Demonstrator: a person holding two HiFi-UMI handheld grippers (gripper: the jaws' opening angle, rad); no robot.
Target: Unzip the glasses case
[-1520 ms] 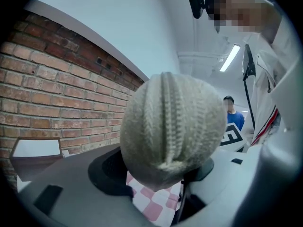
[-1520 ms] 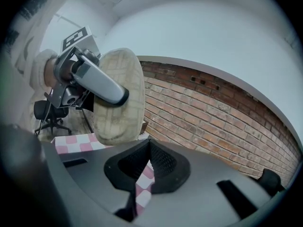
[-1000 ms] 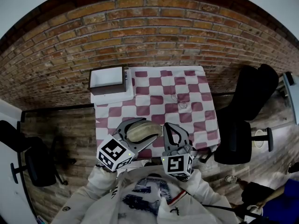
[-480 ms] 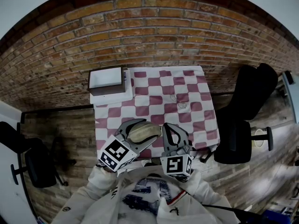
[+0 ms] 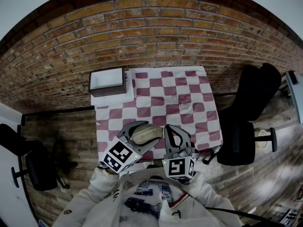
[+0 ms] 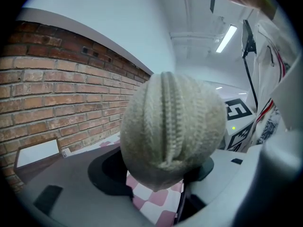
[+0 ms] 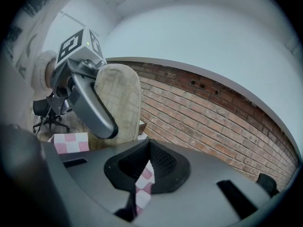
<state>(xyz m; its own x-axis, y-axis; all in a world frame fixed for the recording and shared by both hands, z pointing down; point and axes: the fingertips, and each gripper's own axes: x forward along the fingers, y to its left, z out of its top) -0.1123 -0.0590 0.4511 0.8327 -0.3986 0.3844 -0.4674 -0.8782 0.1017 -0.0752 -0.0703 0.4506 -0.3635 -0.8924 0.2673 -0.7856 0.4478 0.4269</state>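
Head view: left tongs clamp the beige woven glasses case over the near edge of the checkered bench. Right tongs sit just beside the case on its right, pointing away from the person. An open box sits at the bench's far left corner, well apart. Left gripper view: case fills the gap between the jaws, pads pressing both sides, rounded end toward the camera. The zipper runs vertically over that end, and its teeth look joined. Right gripper view: jaws closed tip to tip, nothing visible between them. The case stands upright to the left, with a left-tong finger across it.
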